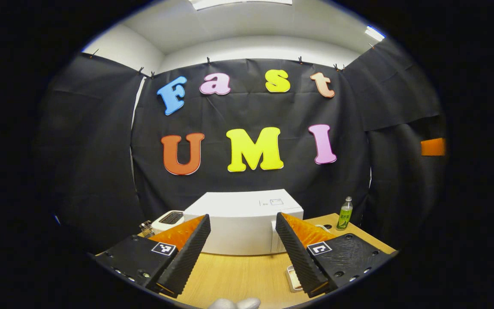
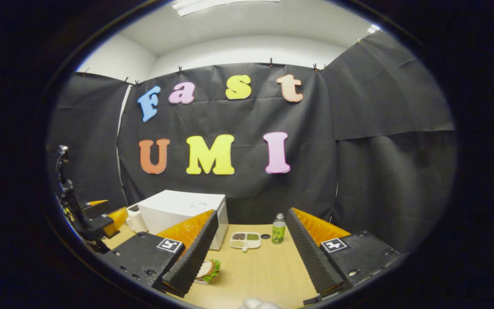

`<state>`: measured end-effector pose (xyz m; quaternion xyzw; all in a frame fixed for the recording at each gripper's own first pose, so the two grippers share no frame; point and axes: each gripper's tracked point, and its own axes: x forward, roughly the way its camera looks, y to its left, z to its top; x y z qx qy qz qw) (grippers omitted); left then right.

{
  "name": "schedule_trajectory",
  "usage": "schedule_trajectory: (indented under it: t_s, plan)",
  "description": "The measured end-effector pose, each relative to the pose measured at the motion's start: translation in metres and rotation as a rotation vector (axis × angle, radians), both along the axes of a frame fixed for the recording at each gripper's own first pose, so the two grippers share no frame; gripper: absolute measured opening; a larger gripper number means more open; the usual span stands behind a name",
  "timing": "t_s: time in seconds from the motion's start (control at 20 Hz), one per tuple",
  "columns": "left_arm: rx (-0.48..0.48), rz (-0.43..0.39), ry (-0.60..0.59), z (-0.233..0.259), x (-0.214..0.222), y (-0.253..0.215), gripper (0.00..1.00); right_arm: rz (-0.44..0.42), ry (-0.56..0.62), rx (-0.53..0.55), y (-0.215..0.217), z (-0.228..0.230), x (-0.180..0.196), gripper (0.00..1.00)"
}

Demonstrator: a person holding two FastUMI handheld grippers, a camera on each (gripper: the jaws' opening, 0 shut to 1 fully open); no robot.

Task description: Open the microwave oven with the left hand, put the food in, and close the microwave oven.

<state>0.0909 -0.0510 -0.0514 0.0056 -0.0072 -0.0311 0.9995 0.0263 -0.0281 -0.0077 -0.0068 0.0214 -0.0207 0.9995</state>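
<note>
1. Left tool (image 1: 242, 244): fingers spread wide, nothing between them, held above the desk (image 1: 238, 274) and aimed at the microwave front.
2. Right tool (image 2: 251, 253): likewise released and empty, over the desk near its front edge.
3. Sandwich (image 2: 207, 270): lies on the desk just beside the right tool's left finger and partly hidden by it. Bread with a green leaf showing. Judgement: soft, light and easily crushed or pulled apart; take it across the bread from both sides with a gentle squeeze, or by whatever it rests on, which I cannot make out.
4. Divided snack tray (image 2: 245, 240) and a green bottle (image 2: 278, 229) stand farther back, just right of the microwave.
5. Microwave (image 1: 247, 223): white box at the back of the desk, door shut. Judgement: heavy and stiff, unlikely to slide. Handle detail is too small to tell; the door's right edge near the panel looks the likely hold for the left tool.
6. Toaster (image 1: 167, 219): left of the microwave, touching or nearly so.
7. Status: no step begun yet.
</note>
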Motion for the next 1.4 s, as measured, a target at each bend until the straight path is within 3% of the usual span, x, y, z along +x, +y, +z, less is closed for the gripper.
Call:
schedule_trajectory:
  t_s: [0.15, 0.2, 0.25, 0.35, 0.4, 0.6, 0.65, 0.7, 0.75, 0.85, 1.0, 1.05, 1.1, 1.15, 1.2, 1.25, 1.4]
  plan:
    - [-0.019, -0.048, 0.052, -0.034, 0.032, -0.029, 0.95, -0.034, 0.012, -0.02, -0.013, 0.001, 0.001, 1.0]
    - [-0.011, -0.053, 0.071, -0.043, 0.045, -0.036, 0.95, -0.046, 0.017, -0.029, -0.017, -0.001, 0.001, 0.95]
    - [-0.008, -0.064, 0.078, -0.052, 0.057, -0.045, 0.95, -0.058, 0.021, -0.037, -0.022, -0.002, 0.001, 1.0]
    - [0.0, -0.082, 0.102, -0.073, 0.083, -0.061, 0.96, -0.082, 0.043, -0.056, -0.029, -0.009, 0.001, 0.95]
    - [0.003, -0.085, 0.114, -0.084, 0.097, -0.066, 0.96, -0.092, 0.05, -0.057, -0.031, -0.011, 0.002, 1.0]
    - [-0.004, -0.082, 0.147, -0.124, 0.154, -0.082, 0.96, -0.139, 0.083, -0.018, -0.041, -0.026, 0.0, 0.95]
    - [0.0, -0.073, 0.158, -0.134, 0.167, -0.083, 0.96, -0.153, 0.096, -0.013, -0.045, -0.03, -0.002, 1.0]
    - [-0.001, -0.066, 0.159, -0.142, 0.181, -0.084, 0.89, -0.167, 0.11, -0.017, -0.048, -0.034, -0.004, 0.95]
    - [-0.007, -0.062, 0.168, -0.148, 0.189, -0.085, 0.96, -0.18, 0.122, -0.024, -0.052, -0.037, -0.006, 0.96]
    - [-0.021, -0.046, 0.186, -0.161, 0.205, -0.084, 0.94, -0.202, 0.135, -0.039, -0.058, -0.041, -0.008, 1.0]
    - [-0.064, -0.054, 0.19, -0.166, 0.214, -0.085, 0.69, -0.22, 0.152, -0.038, -0.062, -0.044, -0.009, 1.0]
    - [-0.064, -0.055, 0.181, -0.163, 0.214, -0.084, 0.67, -0.219, 0.159, -0.041, -0.062, -0.046, -0.01, 1.0]
    - [-0.076, -0.075, 0.178, -0.164, 0.218, -0.088, 0.55, -0.216, 0.164, -0.046, -0.061, -0.047, -0.01, 0.96]
    - [-0.077, -0.085, 0.183, -0.164, 0.215, -0.093, 0.48, -0.217, 0.166, -0.051, -0.062, -0.045, -0.011, 1.0]
    - [-0.057, -0.076, 0.181, -0.164, 0.216, -0.094, 0.23, -0.213, 0.165, -0.051, -0.062, -0.044, -0.01, 1.0]
    - [-0.034, -0.066, 0.186, -0.166, 0.213, -0.092, 0.29, -0.206, 0.164, -0.049, -0.06, -0.043, -0.01, 1.0]
    - [-0.011, -0.061, 0.201, -0.169, 0.208, -0.091, 0.29, -0.184, 0.156, -0.056, -0.054, -0.041, -0.011, 0.96]
